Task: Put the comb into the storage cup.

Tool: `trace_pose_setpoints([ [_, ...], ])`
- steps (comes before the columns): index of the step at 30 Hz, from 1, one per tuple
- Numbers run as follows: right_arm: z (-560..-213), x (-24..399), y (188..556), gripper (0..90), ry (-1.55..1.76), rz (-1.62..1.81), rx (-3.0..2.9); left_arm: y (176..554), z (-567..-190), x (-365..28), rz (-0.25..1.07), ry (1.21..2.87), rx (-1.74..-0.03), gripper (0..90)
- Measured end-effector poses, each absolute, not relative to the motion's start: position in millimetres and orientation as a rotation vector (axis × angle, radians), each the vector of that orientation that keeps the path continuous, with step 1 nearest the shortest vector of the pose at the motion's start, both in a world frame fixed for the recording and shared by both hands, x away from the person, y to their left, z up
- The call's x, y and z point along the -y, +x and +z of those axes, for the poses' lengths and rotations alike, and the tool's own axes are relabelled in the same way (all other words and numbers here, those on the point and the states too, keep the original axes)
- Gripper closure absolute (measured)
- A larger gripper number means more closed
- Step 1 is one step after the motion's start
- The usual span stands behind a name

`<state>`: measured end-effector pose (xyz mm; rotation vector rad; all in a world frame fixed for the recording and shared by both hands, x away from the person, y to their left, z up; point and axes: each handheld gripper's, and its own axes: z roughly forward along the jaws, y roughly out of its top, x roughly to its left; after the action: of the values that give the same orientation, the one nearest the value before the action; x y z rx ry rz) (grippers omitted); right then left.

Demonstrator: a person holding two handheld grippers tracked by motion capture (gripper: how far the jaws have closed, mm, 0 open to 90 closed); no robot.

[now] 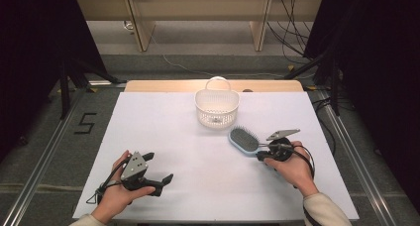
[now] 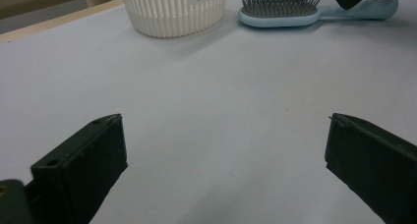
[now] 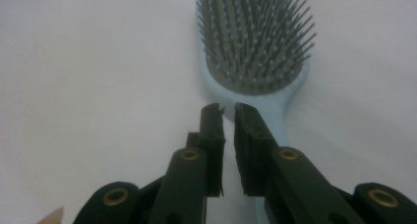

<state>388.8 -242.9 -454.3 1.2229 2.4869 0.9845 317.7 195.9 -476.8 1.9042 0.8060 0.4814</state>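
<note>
Pale-blue plastic paddle hairbrush still outside white slatted basket; right gripper nearly closed above handle, left gripper spread

The person's left hand grips the left tongs from behind, forearm coming in low, wrist resting near the counter. Those tongs point ahead and slightly toward the right tongs, jaws spread wide with nothing between them. The right hand wraps the right tongs, a pale sleeve showing behind the wrist. These tongs aim toward the left ones and slightly away from the person, jaws nearly together with a thin gap, angled downward, their pads not pressing on anything.
</note>
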Motion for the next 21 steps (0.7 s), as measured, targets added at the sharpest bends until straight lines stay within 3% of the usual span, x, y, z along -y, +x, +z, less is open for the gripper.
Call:
trace_pose_setpoints([
  [7, -446.0, 249.1, 382.8, 61.5, 1.108, 1.338, -2.317, 318.0, -476.6, -196.6, 0.487, 1.903, -0.809, 1.6],
  [14, -432.6, 250.2, 380.8, 28.6, 1.040, 1.574, -2.092, 319.2, -477.1, -197.2, 0.494, 1.892, -0.831, 1.6],
  [17, -427.6, 252.1, 380.4, 23.5, 1.023, 1.632, -2.014, 319.5, -477.3, -197.3, 0.497, 1.892, -0.835, 1.6],
  [21, -421.1, 254.4, 382.2, 23.2, 0.950, 1.671, -1.957, 319.7, -477.6, -196.8, 0.495, 1.893, -0.835, 1.6],
])
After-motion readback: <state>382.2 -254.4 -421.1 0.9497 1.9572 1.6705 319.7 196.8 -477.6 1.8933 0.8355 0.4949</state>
